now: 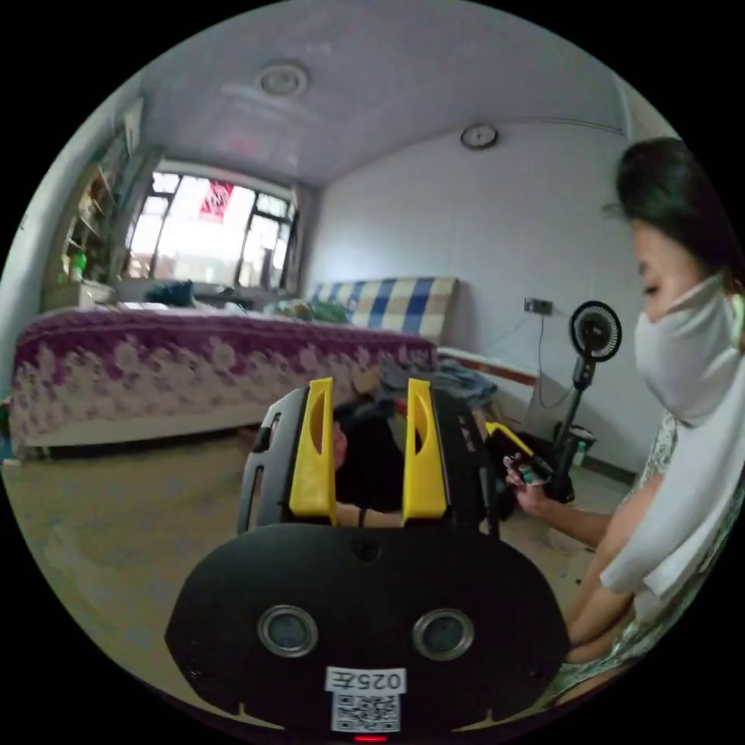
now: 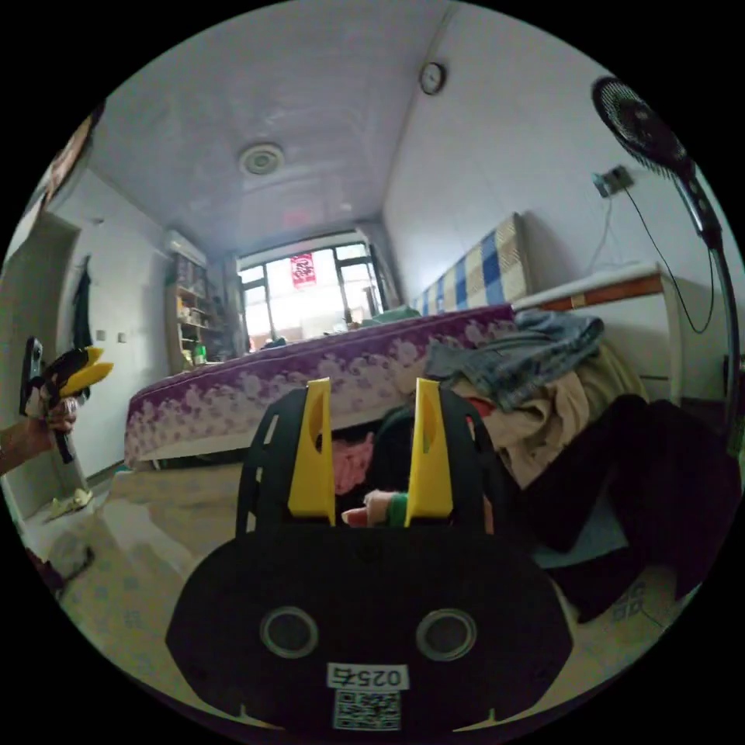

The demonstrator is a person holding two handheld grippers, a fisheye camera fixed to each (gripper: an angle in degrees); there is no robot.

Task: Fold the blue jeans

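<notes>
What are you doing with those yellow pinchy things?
A person holds a tool in each hand. The left tool and the right tool are both open and raised, gripping nothing. The blue jeans lie untouched on a pile of clothes beside the bed. Folding has not begun.

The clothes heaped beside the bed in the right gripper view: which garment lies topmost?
The faded blue denim jeans, crumpled at the heap's top against the purple flowered bedspread. The tan garment and the black garment lie lower.
</notes>
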